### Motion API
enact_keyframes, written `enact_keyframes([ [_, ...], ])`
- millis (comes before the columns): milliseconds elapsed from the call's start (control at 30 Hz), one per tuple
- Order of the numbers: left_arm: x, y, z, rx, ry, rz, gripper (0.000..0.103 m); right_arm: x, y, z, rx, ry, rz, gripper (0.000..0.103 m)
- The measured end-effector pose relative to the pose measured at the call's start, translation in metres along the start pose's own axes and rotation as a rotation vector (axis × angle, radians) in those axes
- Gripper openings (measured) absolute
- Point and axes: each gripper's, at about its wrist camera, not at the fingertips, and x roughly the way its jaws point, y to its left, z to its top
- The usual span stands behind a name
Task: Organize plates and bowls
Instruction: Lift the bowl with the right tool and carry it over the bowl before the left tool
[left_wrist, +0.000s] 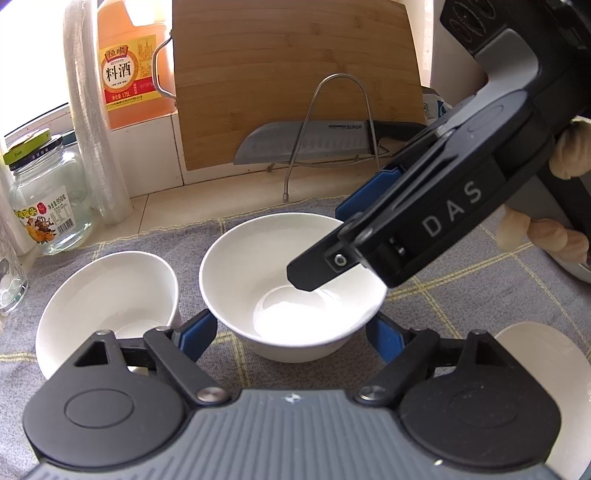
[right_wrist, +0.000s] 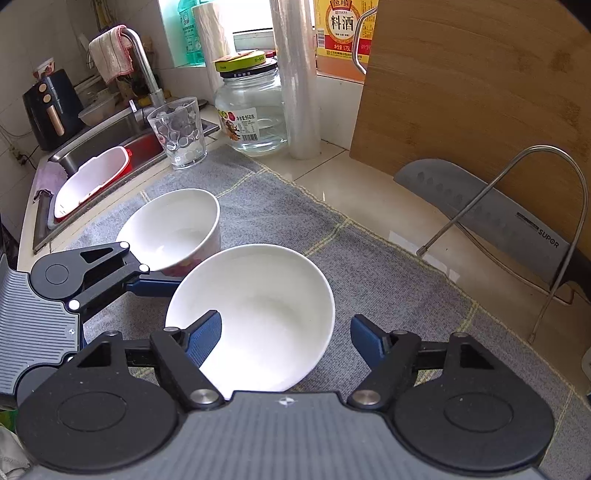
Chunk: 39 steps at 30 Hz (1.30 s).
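Two white bowls are set on a grey checked cloth (right_wrist: 388, 266) spread over the table (right_wrist: 369, 192). The wider bowl (left_wrist: 291, 280) sits upright near the middle of the cloth, and the taller bowl (left_wrist: 107, 295) is parked right beside it on the sink side, so close that whether the two actually touch can't be made out. The left gripper (left_wrist: 291, 332) is seen wide open, its blue-padded fingers spread to either side of the wider bowl's near wall, nothing clamped. The right gripper (right_wrist: 286, 332) is also spread wide: its left blue pad (right_wrist: 203, 336) is seen over the inside of the wider bowl near the rim and the other pad is hung outside the wall, so the rim is straddled, but contact can't be confirmed. From the left wrist view the right gripper is seen reaching down over the bowl from the right, held by a gloved hand (left_wrist: 543, 229). A bit of a white plate (left_wrist: 546, 369) is caught at the lower right edge of the left wrist view. Further back, a glass tumbler (right_wrist: 179, 133), a big glass jar (right_wrist: 255, 110) and a roll of cling film (right_wrist: 297, 77) are lined up by the wall, with a cooking wine bottle (left_wrist: 129, 66) behind. A bamboo cutting board (left_wrist: 295, 81) is propped up in a wire rack (left_wrist: 332, 133), with a knife (left_wrist: 306, 146) resting across it. A sink (right_wrist: 110, 147) is visible off to the left.
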Motion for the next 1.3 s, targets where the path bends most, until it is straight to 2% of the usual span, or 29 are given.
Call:
enact_keyframes([
  [167,0.000,0.000,0.000,0.001,0.002,-0.004,0.087,0.012,-0.006,0.005,0.021,0.012,0.016,0.078],
  [333,0.001,0.000,0.001,0.016,0.006,0.003,0.088,0.021,-0.012,0.008,0.049,0.024,0.036,0.071],
  [767,-0.001,0.002,0.003,0.020,0.017,-0.006,0.087,0.021,-0.009,0.010,0.084,0.021,0.071,0.070],
  [1000,-0.011,0.000,0.008,0.037,0.027,-0.020,0.087,0.012,-0.002,0.009,0.086,0.019,0.048,0.070],
  [1300,-0.038,-0.011,0.013,0.061,0.023,-0.053,0.087,-0.020,0.011,0.004,0.115,-0.013,0.038,0.070],
])
